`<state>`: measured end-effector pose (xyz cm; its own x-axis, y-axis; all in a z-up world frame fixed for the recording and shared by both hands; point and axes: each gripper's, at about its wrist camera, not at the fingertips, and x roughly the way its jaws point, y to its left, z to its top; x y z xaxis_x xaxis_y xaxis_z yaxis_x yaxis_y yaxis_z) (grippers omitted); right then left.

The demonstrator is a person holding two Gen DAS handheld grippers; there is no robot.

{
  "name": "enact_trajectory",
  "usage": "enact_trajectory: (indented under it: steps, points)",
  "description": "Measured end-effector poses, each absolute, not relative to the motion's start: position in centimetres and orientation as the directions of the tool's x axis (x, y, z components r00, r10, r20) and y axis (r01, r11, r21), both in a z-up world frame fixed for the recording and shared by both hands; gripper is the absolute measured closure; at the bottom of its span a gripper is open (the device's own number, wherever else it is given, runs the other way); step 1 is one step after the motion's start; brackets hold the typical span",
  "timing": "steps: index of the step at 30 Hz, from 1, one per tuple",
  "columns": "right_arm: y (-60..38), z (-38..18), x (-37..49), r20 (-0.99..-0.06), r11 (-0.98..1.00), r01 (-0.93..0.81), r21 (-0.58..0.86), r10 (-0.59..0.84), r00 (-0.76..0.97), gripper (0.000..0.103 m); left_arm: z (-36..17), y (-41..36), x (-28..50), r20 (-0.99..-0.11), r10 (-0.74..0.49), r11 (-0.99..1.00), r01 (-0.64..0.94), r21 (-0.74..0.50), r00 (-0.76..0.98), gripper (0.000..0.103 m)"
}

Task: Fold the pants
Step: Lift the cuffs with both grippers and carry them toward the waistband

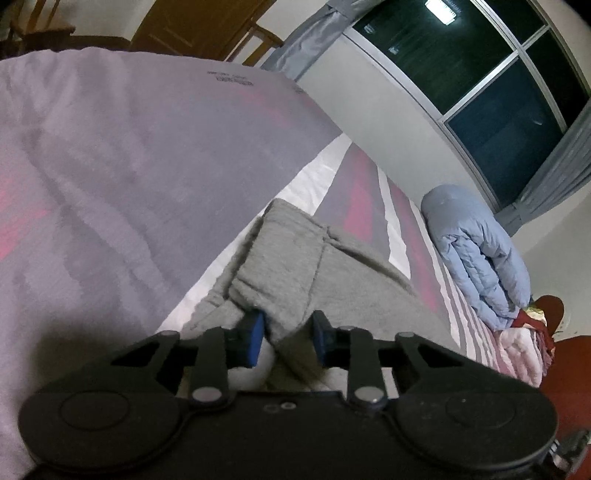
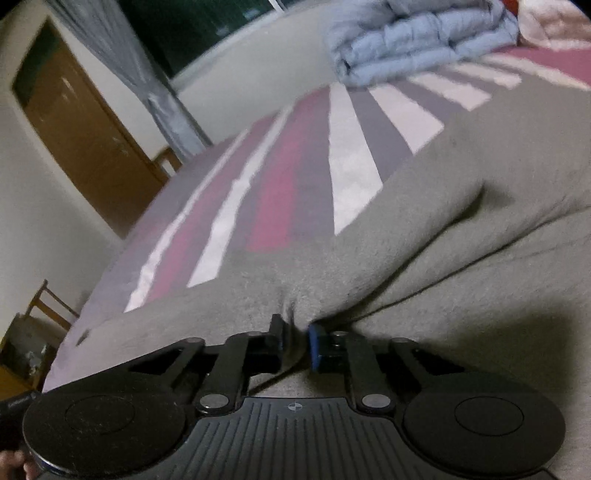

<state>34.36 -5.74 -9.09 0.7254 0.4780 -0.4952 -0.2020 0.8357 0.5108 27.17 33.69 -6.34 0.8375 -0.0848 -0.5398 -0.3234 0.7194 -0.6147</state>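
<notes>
Right, both tools are clamped on the grey pants [image 1: 332, 273], which lie on the striped bed [image 2: 280, 192]. Left gripper [image 1: 288, 332] holds a fold of cloth at lower centre, jaws narrow. Right gripper [image 2: 295, 339] pinches a pucker, probably an edge (view is blurred). Two-point hold likely sets up a fold. Only the left view shows the stacked leg; only the right shows the door [image 2: 85, 125].

Dim indoor light, ceiling lamp glare in window [image 1: 441, 13], heavy fisheye warp, right view prob. motion-blurred.
</notes>
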Motion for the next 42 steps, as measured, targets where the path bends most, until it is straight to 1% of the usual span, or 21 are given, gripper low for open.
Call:
enact_trajectory:
  steps: [1, 5, 7, 9, 11, 12, 13, 14, 16, 19, 21, 24, 26, 27, 30, 31, 32, 34, 38, 42]
  points:
    - [-6.2, -8.6, 33.4, -0.466, 0.834, -0.226, 0.503, 0.482, 0.742, 0.090, -6.1, 33.6, 27.1, -0.530, -0.088, 0.718, -0.315, -0.620, 0.843, 0.090]
    - [-7.7, -5.8, 28.0, -0.356, 0.823, -0.299, 0.482, 0.496, 0.792, 0.090, -4.2, 33.5, 25.6, -0.466, -0.113, 0.730, -0.245, -0.639, 0.877, 0.090]
    - [-7.8, -5.3, 25.4, -0.333, 0.814, -0.325, 0.481, 0.513, 0.791, 0.090, -3.1, 33.9, 24.6, -0.453, -0.126, 0.736, -0.223, -0.639, 0.882, 0.090]
    - [-7.3, -6.1, 23.2, -0.351, 0.822, -0.335, 0.460, 0.515, 0.782, 0.090, -2.7, 34.4, 23.9, -0.475, -0.132, 0.748, -0.227, -0.623, 0.870, 0.090]
    - [-6.3, -8.1, 21.8, -0.404, 0.840, -0.318, 0.440, 0.501, 0.765, 0.090, -3.6, 34.6, 24.0, -0.554, -0.130, 0.765, -0.273, -0.584, 0.822, 0.090]
    - [-5.6, -9.4, 22.2, -0.445, 0.840, -0.298, 0.453, 0.503, 0.741, 0.090, -4.3, 34.5, 24.3, -0.606, -0.117, 0.778, -0.307, -0.549, 0.787, 0.090]
    - [-5.2, -10.9, 22.5, -0.484, 0.835, -0.268, 0.481, 0.507, 0.713, 0.090, -4.9, 34.4, 24.4, -0.629, -0.114, 0.784, -0.319, -0.532, 0.769, 0.090]
    - [-5.3, -12.3, 22.5, -0.501, 0.827, -0.234, 0.512, 0.508, 0.700, 0.090, -5.1, 34.4, 24.2, -0.624, -0.113, 0.782, -0.319, -0.536, 0.773, 0.090]
    - [-5.7, -12.6, 22.2, -0.485, 0.816, -0.228, 0.532, 0.514, 0.707, 0.090, -4.9, 34.3, 24.0, -0.615, -0.108, 0.775, -0.321, -0.544, 0.781, 0.090]
    - [-5.7, -11.2, 21.3, -0.456, 0.820, -0.263, 0.509, 0.516, 0.725, 0.090, -3.8, 33.9, 23.8, -0.598, -0.091, 0.792, -0.306, -0.529, 0.797, 0.090]
    - [-5.9, -10.2, 20.5, -0.429, 0.816, -0.284, 0.503, 0.521, 0.738, 0.090, -2.9, 33.6, 23.3, -0.577, -0.071, 0.811, -0.290, -0.508, 0.814, 0.094]
    - [-5.9, -9.8, 20.0, -0.432, 0.817, -0.281, 0.504, 0.520, 0.737, 0.090, -3.1, 33.8, 22.1, -0.584, -0.060, 0.815, -0.297, -0.497, 0.810, 0.095]
    - [-5.1, -10.8, 20.9, -0.469, 0.828, -0.264, 0.495, 0.510, 0.721, 0.090, -3.9, 34.2, 22.3, -0.610, -0.067, 0.802, -0.321, -0.504, 0.790, 0.095]
    - [-5.2, -11.6, 21.0, -0.488, 0.828, -0.247, 0.503, 0.508, 0.710, 0.090, -4.3, 34.4, 22.0, -0.608, -0.073, 0.784, -0.331, -0.524, 0.790, 0.095]
    - [-5.7, -11.9, 20.9, -0.458, 0.806, -0.228, 0.546, 0.516, 0.724, 0.089, -4.2, 34.7, 21.0, -0.568, -0.087, 0.747, -0.323, -0.581, 0.819, 0.095]
    - [-5.7, -11.7, 20.7, -0.452, 0.806, -0.229, 0.546, 0.514, 0.729, 0.086, -4.2, 34.8, 21.0, -0.556, -0.096, 0.739, -0.315, -0.596, 0.826, 0.089]
    - [-5.6, -11.6, 20.5, -0.449, 0.809, -0.236, 0.538, 0.512, 0.732, 0.083, -4.2, 34.8, 21.0, -0.553, -0.099, 0.731, -0.317, -0.605, 0.828, 0.080]
    - [-5.6, -11.4, 20.1, -0.441, 0.811, -0.243, 0.532, 0.510, 0.738, 0.083, -4.1, 34.9, 21.6, -0.555, -0.082, 0.725, -0.332, -0.603, 0.828, 0.080]
    - [-6.1, -11.4, 20.5, -0.436, 0.802, -0.224, 0.554, 0.509, 0.742, 0.082, -4.9, 35.4, 23.0, -0.559, -0.093, 0.697, -0.347, -0.627, 0.824, 0.080]
    - [-6.0, -11.4, 21.7, -0.446, 0.786, -0.189, 0.588, 0.510, 0.735, 0.075, -5.8, 35.7, 24.7, -0.572, -0.121, 0.683, -0.351, -0.641, 0.811, 0.080]
